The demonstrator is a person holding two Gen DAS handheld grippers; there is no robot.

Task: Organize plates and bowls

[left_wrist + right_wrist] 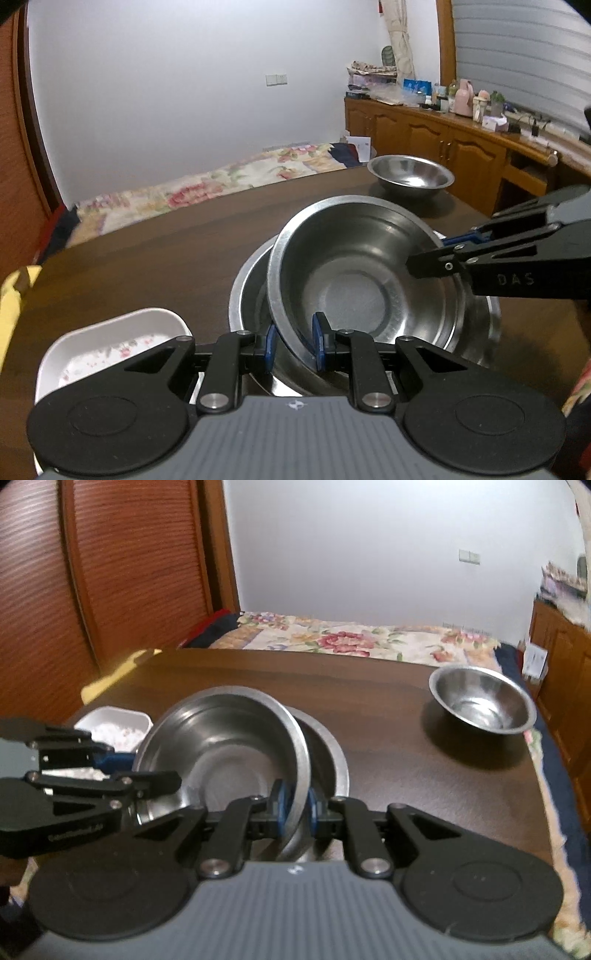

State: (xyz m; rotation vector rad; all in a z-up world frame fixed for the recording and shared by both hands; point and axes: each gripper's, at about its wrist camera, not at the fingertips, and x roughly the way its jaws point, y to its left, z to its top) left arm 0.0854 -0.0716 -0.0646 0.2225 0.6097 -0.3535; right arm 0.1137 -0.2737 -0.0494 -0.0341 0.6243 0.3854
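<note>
1. In the left wrist view we see our left gripper [293, 341] at the bottom centre of the frame, its jaws clamped on the near rim of a tilted steel bowl [354, 280].
2. That tilted steel bowl sits in the middle of the frame, leaning inside a larger steel bowl [243, 295] that rests on the dark wooden counter [155, 266].
3. Our right gripper [437, 254] reaches in from the right edge of the same view, its jaws closed on the bowl's far right rim.
4. In the right wrist view the right gripper [295, 808] fills the bottom centre, its blue pads [279, 806] pressed against both sides of the tilted steel bowl's [229, 746] rim.
5. There the left gripper [140, 766] comes in from the left edge and pinches the rim on the opposite side.
6. The larger steel bowl [332, 760] shows just behind and right of the tilted one in that view.
7. A third, smaller steel bowl [412, 175] stands alone on the counter in the upper right of the left wrist view, well apart from the nested pair.
8. A white rectangular dish [110, 350] with a pink floral pattern lies at the lower left, just beside the larger steel bowl.
9. Beyond the counter's far edge we see a bed with a floral cover [207, 188].
</note>
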